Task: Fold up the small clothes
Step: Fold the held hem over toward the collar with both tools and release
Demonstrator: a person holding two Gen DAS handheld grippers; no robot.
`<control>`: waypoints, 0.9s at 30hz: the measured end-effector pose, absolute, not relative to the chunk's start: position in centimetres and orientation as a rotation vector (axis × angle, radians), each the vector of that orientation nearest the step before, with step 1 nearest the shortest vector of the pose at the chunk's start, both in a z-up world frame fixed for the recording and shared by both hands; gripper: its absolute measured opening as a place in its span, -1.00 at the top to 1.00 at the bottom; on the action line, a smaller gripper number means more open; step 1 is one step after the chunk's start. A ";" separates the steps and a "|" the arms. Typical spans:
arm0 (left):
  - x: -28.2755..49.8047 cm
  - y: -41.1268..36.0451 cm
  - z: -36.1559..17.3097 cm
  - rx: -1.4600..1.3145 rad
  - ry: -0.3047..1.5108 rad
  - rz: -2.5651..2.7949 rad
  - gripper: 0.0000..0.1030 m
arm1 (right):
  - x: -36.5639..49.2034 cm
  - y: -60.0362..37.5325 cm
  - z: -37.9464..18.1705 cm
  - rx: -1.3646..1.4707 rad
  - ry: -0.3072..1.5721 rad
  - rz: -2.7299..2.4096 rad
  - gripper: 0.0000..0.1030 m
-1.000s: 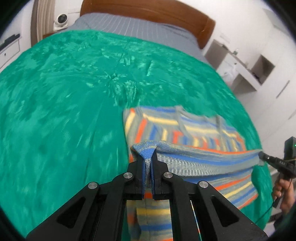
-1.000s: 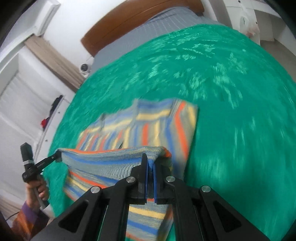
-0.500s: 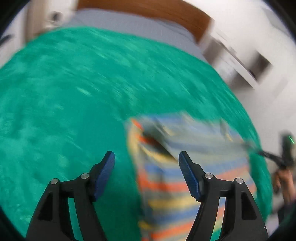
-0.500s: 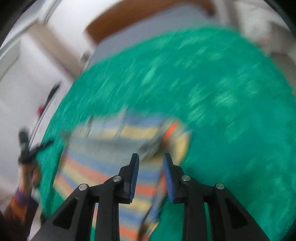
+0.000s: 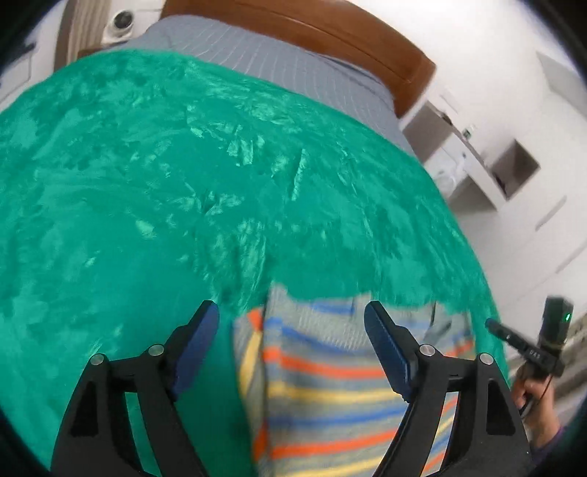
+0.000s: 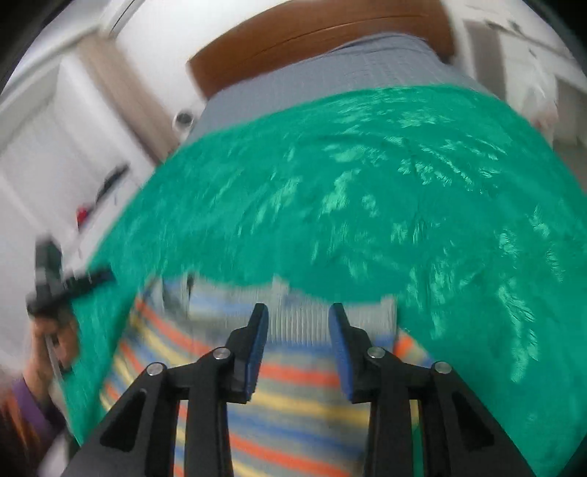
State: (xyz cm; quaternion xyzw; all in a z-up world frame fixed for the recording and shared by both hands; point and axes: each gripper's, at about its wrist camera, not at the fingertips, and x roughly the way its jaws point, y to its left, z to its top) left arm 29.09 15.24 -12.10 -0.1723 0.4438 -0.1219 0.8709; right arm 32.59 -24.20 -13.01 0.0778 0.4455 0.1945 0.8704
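1. The striped knit garment (image 5: 330, 385), banded in grey, blue, orange and yellow, lies flat on the plush green blanket (image 5: 165, 220) at the near edge of the bed, at 6 o'clock in both wrist views. It looks laid out so that its edges can be taken for a fold.
2. The left gripper (image 5: 291, 341) hangs over the garment's left part with its blue-padded fingers wide apart and nothing between them.
3. The right gripper (image 6: 298, 339) is over the garment's grey ribbed band (image 6: 301, 323), jaws parted more narrowly, also empty.
4. Neither gripper appears to touch the cloth, though blur makes this uncertain.
5. The garment's far edge runs from 9 to 3 o'clock just ahead of the fingertips.
6. Beyond it, toward 12 o'clock, open blanket reaches up to the grey striped sheet (image 5: 264, 58) and the brown wooden headboard (image 5: 330, 33), which gives plenty of room.
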 end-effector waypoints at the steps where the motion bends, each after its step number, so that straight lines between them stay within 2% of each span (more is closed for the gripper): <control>1: 28.0 14.7 -12.6 -0.329 0.945 -0.284 -0.61 | 31.8 -23.8 -13.3 0.137 0.951 0.430 0.24; 4: 25.7 11.5 -15.1 -0.238 1.022 -0.383 -0.62 | 28.2 -22.7 -14.7 0.097 1.026 0.513 0.15; 6: 24.1 10.1 -17.3 -0.084 1.073 -0.320 -0.59 | 25.4 -22.0 -16.5 0.055 1.093 0.581 0.14; 9: 23.0 12.0 -18.3 -0.064 1.098 -0.169 -0.51 | 22.1 -23.0 -19.7 -0.036 1.200 0.495 0.14; 11: 22.3 13.5 -16.6 -0.137 1.050 -0.151 -0.49 | 20.8 -24.9 -19.0 -0.030 1.179 0.446 0.22; 16: 24.7 8.3 -13.4 -0.121 1.026 -0.405 -0.59 | 23.2 -25.6 -14.9 0.044 1.062 0.452 0.14; 21: 29.7 0.5 -15.7 -0.076 1.126 -0.436 -0.58 | 27.5 -22.5 -15.0 0.130 1.055 0.488 0.14; 27: 32.8 2.6 -16.1 -0.245 1.059 -0.192 -0.57 | 23.9 -19.7 -16.9 0.102 1.080 0.547 0.14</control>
